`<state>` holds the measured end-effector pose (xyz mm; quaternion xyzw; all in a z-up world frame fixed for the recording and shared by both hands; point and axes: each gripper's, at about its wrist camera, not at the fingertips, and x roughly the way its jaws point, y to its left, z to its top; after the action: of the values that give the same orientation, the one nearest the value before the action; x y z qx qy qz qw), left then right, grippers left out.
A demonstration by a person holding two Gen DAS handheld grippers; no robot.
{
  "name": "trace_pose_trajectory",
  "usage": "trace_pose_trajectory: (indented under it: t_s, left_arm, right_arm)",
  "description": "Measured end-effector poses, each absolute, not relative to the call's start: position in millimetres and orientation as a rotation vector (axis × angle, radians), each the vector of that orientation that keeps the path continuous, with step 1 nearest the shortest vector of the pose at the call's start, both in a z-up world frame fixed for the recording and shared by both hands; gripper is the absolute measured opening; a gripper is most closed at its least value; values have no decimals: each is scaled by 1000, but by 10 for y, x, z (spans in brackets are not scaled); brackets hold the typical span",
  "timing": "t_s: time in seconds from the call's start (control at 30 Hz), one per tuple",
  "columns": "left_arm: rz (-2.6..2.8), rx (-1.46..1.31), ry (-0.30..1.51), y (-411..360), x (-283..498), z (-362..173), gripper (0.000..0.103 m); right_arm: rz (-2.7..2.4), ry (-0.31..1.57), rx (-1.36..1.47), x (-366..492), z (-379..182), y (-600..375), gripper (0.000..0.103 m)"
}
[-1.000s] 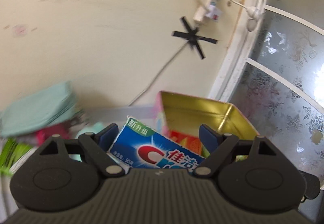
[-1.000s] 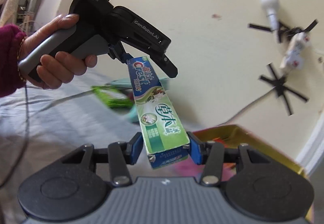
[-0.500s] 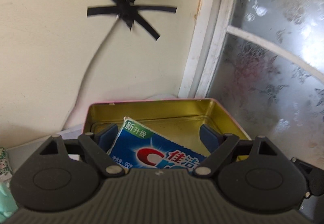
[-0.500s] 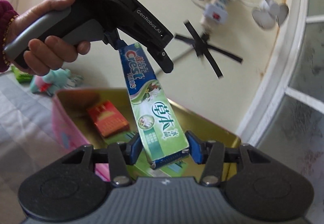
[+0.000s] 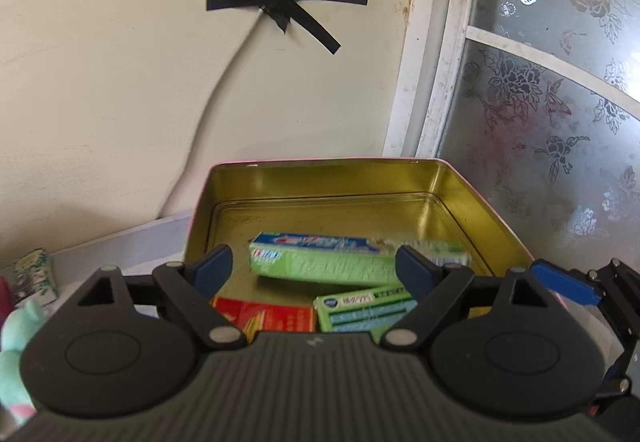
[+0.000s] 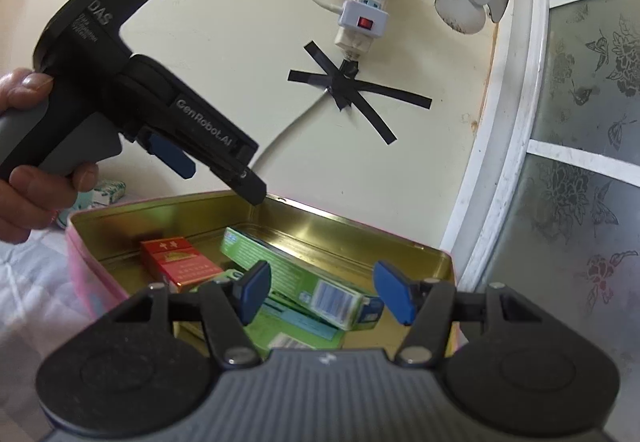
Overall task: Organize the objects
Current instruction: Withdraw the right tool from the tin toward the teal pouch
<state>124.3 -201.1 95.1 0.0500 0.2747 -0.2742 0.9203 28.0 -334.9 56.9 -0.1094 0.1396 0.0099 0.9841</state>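
Hovering both claws over the tin, I read this as the moment just after a drop. My left claw has its jaws opening, nothing pressed between the pads; the toothpaste box only shows through the gap, lying down in the tin. My right claw is also opening, pads clear of everything, same box seen below it. The left claw also shows in the right view, held by a hand, tip just above the tin's far rim.

Done so far, judging by what lies there: the toothpaste box sits slanted on top of another green box, and a red packet rests near the tin's left wall. Three things in, roughly piled, not neatly lined up. Gold floor toward the back wall is bare, so room remains.

Left to do: a small green patterned packet stands outside the tin on the pale surface to the left, and a mint-coloured soft toy sits at the left edge of the left view. I guess those go in next, though I cannot tell whether more stuff is out of frame. Whether a lid needs closing, cannot tell; none visible.
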Motion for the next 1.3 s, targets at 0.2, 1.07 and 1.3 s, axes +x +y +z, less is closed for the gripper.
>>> trace_pose_trajectory:
  t_s: [0.2, 1.07, 1.3]
  left_arm:
    - [-498, 108, 555, -1614, 910, 928, 91]
    - [13, 15, 672, 679, 551, 212, 91]
    - [97, -206, 668, 1323, 602, 101, 92]
  right_arm:
    - [50, 285, -120, 78, 637, -3262, 58]
    - [390, 442, -135, 122, 509, -1425, 64]
    - [514, 499, -56, 590, 634, -1023, 64]
